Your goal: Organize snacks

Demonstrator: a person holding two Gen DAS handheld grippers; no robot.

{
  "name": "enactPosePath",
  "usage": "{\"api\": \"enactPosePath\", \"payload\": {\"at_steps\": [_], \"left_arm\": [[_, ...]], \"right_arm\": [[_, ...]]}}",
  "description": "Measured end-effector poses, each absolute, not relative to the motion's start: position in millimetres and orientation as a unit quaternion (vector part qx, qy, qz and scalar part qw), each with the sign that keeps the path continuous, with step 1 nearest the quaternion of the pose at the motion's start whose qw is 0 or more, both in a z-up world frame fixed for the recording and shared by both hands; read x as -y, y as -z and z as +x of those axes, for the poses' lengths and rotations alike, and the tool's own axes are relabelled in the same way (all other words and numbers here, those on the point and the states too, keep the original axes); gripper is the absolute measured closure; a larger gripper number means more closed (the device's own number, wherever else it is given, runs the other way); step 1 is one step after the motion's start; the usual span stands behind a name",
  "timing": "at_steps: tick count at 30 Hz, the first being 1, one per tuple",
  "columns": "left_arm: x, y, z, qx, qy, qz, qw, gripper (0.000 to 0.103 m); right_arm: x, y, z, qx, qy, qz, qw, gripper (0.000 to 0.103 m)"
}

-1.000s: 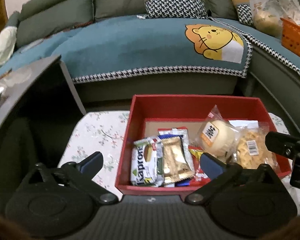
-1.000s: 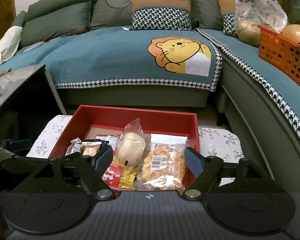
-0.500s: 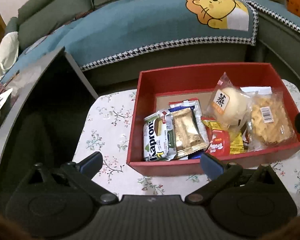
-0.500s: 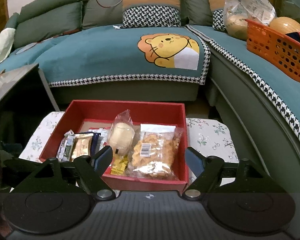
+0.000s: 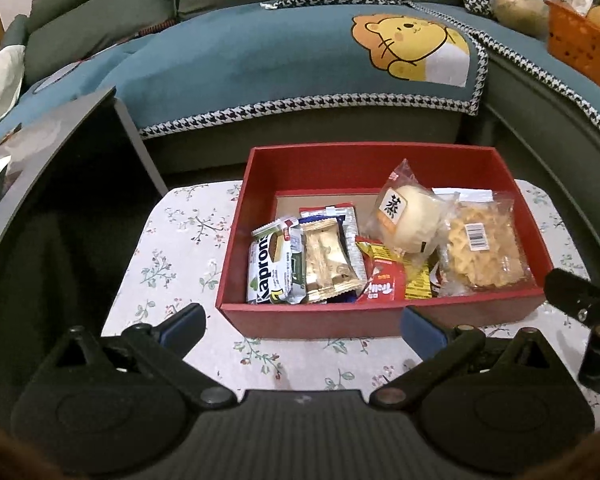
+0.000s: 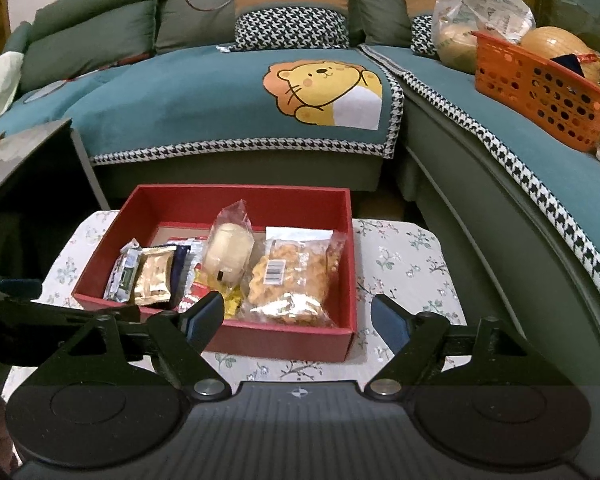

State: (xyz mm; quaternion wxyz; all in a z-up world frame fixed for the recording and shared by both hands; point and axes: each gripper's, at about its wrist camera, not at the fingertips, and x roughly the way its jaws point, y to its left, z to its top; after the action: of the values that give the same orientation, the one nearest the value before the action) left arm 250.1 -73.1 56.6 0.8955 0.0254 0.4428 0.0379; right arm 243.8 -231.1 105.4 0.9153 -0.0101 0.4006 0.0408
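Here, a red box (image 5: 380,322) sat in the middle of both wrist views on a small table with a floral cloth (image 5: 188,248), and all the snacks lay inside it. In the left wrist view, a white and green wafer pack (image 5: 274,268) leaned against the box's left wall, with a gold foil packet (image 5: 328,258) just to its right and overlapping blue-edged wrappers behind it. Lower centre in the box lay a red packet (image 5: 380,282) and a yellow packet (image 5: 416,280), partly tucked under a clear bag holding a pale round bun (image 5: 410,222). At the right end of the box rested a clear bag of golden crisps (image 5: 482,246) with a barcode label on top. The left gripper (image 5: 300,326) stood in the lower part of its frame with its blue-padded jaws wide apart and nothing between them, the near wall of the box showing in the gap. The right gripper (image 6: 298,318) stood likewise low in its frame, jaws wide and holding nothing, the left pad lying in front of the box's near wall and the right pad over the cloth just right of the box's corner. Behind the table ran a sofa with a teal cover (image 6: 204,96) bearing a cartoon lion, and at the upper right of the right wrist view stood an orange basket (image 6: 540,92).
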Motion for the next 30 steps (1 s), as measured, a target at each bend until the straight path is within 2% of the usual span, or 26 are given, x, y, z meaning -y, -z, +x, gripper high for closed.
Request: {"api": "enactPosePath", "payload": {"at_steps": [30], "left_arm": [[82.3,-69.8,180.5,-0.417,-0.009,0.009,0.909,0.0]], "right_arm": [[235.8,-120.2,179.3,-0.387,-0.045,0.006,0.921,0.016]]}}
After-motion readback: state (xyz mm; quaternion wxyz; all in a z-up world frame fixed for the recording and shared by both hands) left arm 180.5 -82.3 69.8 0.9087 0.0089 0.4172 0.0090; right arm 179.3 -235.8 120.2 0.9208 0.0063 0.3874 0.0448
